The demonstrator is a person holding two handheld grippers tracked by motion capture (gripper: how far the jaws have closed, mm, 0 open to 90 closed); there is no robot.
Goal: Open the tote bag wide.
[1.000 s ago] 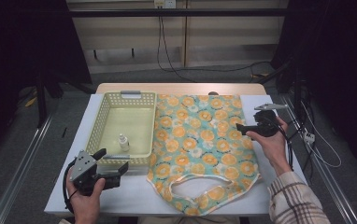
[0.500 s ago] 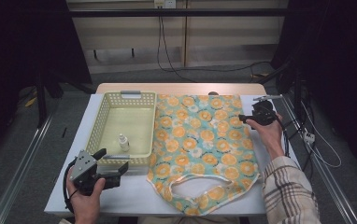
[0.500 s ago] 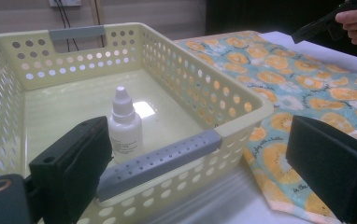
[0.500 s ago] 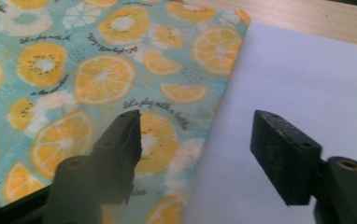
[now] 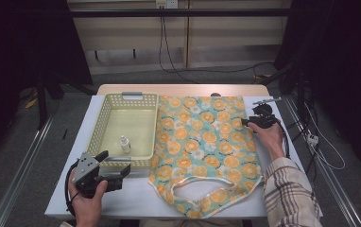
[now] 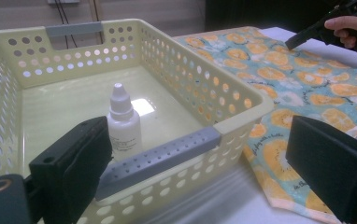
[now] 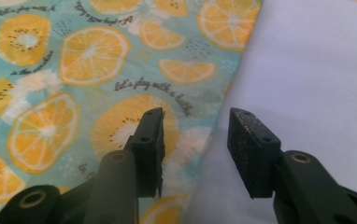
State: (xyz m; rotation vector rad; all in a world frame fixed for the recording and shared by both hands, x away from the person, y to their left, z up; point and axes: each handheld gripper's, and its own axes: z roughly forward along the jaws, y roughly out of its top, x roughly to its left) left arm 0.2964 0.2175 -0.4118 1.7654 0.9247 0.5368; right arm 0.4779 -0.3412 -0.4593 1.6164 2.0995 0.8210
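A cloth bag [image 5: 202,142] printed with orange slices on pale blue lies flat on the white table. My right gripper [image 5: 245,122] is low over its right edge. In the right gripper view the right gripper [image 7: 195,126] straddles that edge, one jaw over the bag [image 7: 74,70] and the other over bare table [image 7: 317,70]. Its jaws have just been closing; a gap remains and the pads press on nothing. My left gripper [image 5: 116,161] stands open at the front corner of a yellow basket [image 5: 100,123]. A small white dropper bottle [image 6: 123,123] stands upright inside the basket.
The basket [image 6: 242,114] takes up the table's left half, touching the bag's left edge. The bag's handle loop [image 5: 193,182] lies near the table's front edge. A strip of bare table [image 5: 287,151] runs right of the bag. Cables hang off the right side.
My right hand has shifted a little along the bag's right edge and come down onto it, and its jaws stand narrower than before. The left hand has stayed put.
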